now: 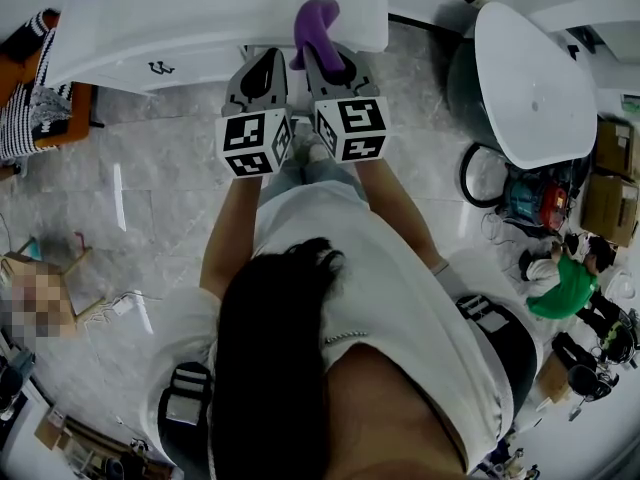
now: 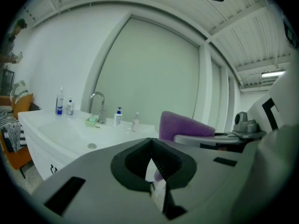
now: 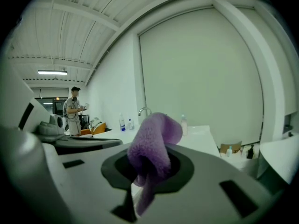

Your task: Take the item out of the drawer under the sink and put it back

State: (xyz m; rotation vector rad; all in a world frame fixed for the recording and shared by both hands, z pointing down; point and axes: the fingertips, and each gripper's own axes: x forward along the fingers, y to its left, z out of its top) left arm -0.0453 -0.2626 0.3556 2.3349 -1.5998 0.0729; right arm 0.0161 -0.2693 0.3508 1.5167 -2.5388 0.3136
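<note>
A purple fluffy cloth (image 1: 318, 23) hangs folded out of my right gripper (image 1: 322, 56), which is shut on it just in front of the white sink cabinet (image 1: 120, 38). In the right gripper view the cloth (image 3: 154, 143) bulges up between the jaws of the right gripper (image 3: 148, 161) and a strip of it droops below. My left gripper (image 1: 268, 60) is held close beside the right one, shut, with nothing between its jaws. The left gripper view shows its tips (image 2: 150, 143) meeting, and the cloth (image 2: 184, 125) to the right. A drawer front with a dark handle (image 1: 160, 68) is closed.
On the counter stand a faucet (image 2: 98, 105), a soap dish and several bottles (image 2: 60, 101). A white bathtub (image 1: 530, 78) is at the right, with boxes and tools (image 1: 545, 203) on the floor beyond it. An orange chair (image 1: 45, 118) stands at the left. A person (image 3: 73, 115) stands far off.
</note>
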